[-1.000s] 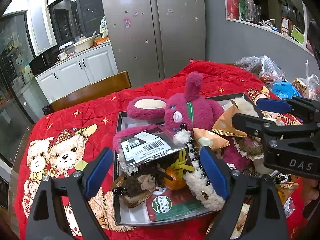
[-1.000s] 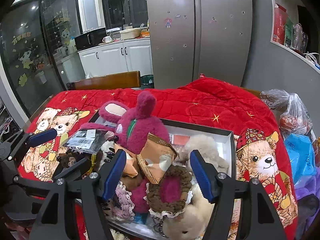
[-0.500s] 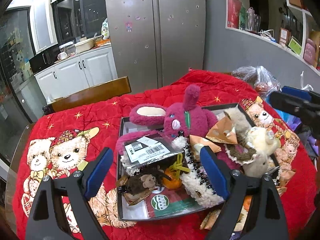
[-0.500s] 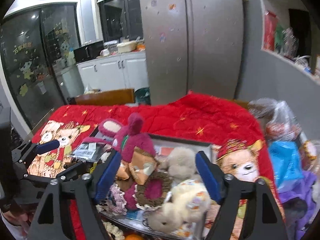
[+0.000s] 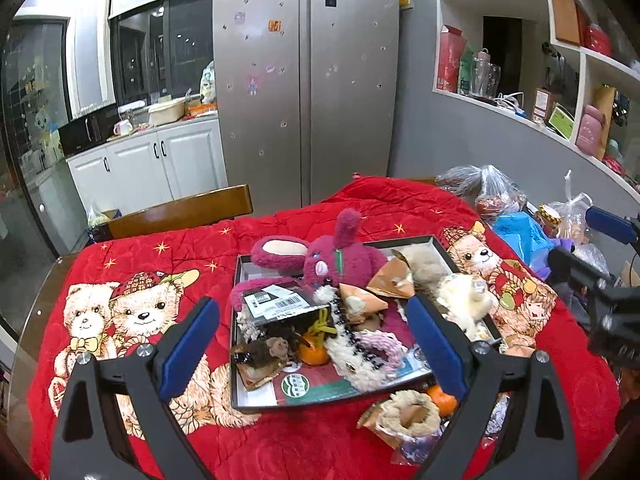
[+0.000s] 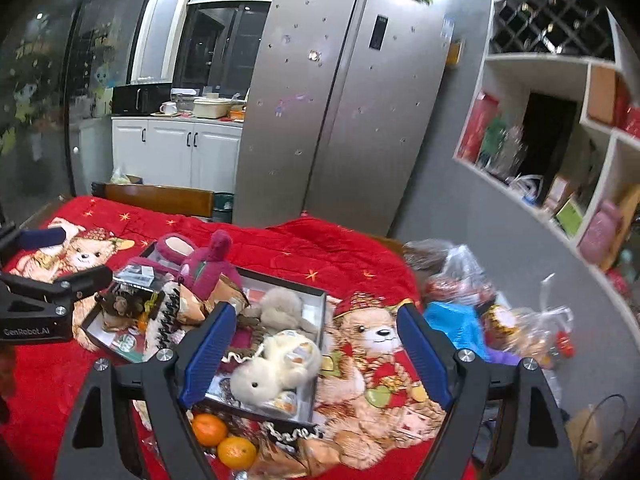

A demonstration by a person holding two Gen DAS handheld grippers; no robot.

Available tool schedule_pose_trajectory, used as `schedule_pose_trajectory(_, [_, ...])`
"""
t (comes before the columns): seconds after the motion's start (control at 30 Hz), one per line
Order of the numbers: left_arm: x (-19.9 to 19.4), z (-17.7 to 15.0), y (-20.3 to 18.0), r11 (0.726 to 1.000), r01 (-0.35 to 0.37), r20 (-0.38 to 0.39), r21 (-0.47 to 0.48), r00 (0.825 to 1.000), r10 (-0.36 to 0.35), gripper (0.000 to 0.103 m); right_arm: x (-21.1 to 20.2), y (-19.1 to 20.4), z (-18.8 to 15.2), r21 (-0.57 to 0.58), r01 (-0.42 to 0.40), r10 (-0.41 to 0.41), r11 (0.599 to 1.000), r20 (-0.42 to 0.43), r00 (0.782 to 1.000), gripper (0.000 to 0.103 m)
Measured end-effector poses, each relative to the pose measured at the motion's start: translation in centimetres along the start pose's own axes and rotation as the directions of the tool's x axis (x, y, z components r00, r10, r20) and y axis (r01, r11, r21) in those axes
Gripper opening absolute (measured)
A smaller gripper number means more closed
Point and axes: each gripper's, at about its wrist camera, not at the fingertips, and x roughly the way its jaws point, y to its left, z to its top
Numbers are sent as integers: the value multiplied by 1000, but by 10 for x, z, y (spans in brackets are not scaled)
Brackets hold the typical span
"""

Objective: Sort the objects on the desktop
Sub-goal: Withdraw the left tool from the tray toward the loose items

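Observation:
A shallow black tray (image 5: pixel 235 360) on the red quilt is piled with soft toys. In it lie a magenta plush bunny (image 5: pixel 340 260), a cream plush (image 5: pixel 464 296), a black packet with a barcode label (image 5: pixel 280 304) and a tangerine (image 5: pixel 314 354). My left gripper (image 5: pixel 312 312) hovers above the tray's near side, its jaws opening with nothing pressed between them. My right gripper (image 6: pixel 316 316) hangs over the tray's right end, where the cream plush (image 6: pixel 276 364) lies. Its jaws are opening too and grip nothing. Two tangerines (image 6: pixel 236 452) lie outside the tray.
A red bear-print quilt (image 5: pixel 132 264) covers the table. A wooden chair back (image 5: pixel 180 212) stands behind it. Plastic bags (image 6: pixel 460 276) and a blue pouch (image 5: pixel 520 236) crowd the right edge. A fluffy brown item (image 5: pixel 408 412) lies in front of the tray. Fridge and wall shelves are beyond.
Both grippers have risen and drawn back from the tray, so more of the room shows. The right gripper's jaws have widened, and it has swung right, away from the left gripper.

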Motion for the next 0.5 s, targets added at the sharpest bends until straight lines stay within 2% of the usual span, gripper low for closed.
schedule_pose_trajectory(0.17, [-5, -14, -28, 999, 27, -20, 46, 999, -26, 96, -14, -1, -12, 7, -13, 13, 1000, -10, 1000, 85])
schedule_pose_trajectory(0.33, [2, -44, -52, 997, 11, -38, 73, 999, -8, 96, -19, -13, -36, 91, -52, 55, 994, -28, 998, 85])
schedule_pose_trajectory(0.5, [23, -80, -70, 994, 47, -134, 100, 990, -33, 96, -10, -26, -70, 218, -134, 150, 967, -58, 987, 85])
